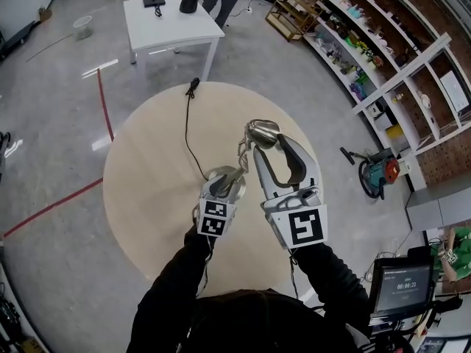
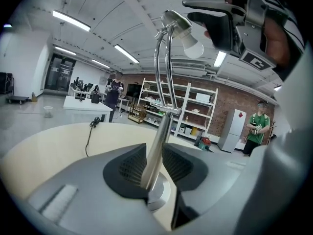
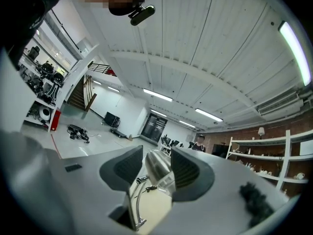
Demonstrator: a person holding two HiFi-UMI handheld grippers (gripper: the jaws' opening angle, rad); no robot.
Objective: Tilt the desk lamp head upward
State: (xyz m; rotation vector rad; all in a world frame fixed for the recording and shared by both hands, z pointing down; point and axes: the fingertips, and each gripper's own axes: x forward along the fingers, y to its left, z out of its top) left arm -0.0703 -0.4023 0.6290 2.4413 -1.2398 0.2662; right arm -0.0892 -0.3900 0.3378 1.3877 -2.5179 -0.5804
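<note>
On the round table [image 1: 147,197] stands the desk lamp [image 2: 161,77]. We see the left gripper [image 2: 152,166] pinching its stem [image 2: 165,116] just above the base. The right gripper [image 3: 156,168] clamps the lamp head [image 1: 263,132], which still looks downturned, so we judge the tilting remains.

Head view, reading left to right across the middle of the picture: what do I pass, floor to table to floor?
red tape line on the floor → left gripper → right gripper → teal and red vacuum cleaner on the floor. The desk lamp overlaps both grippers, so it is left out.
</note>
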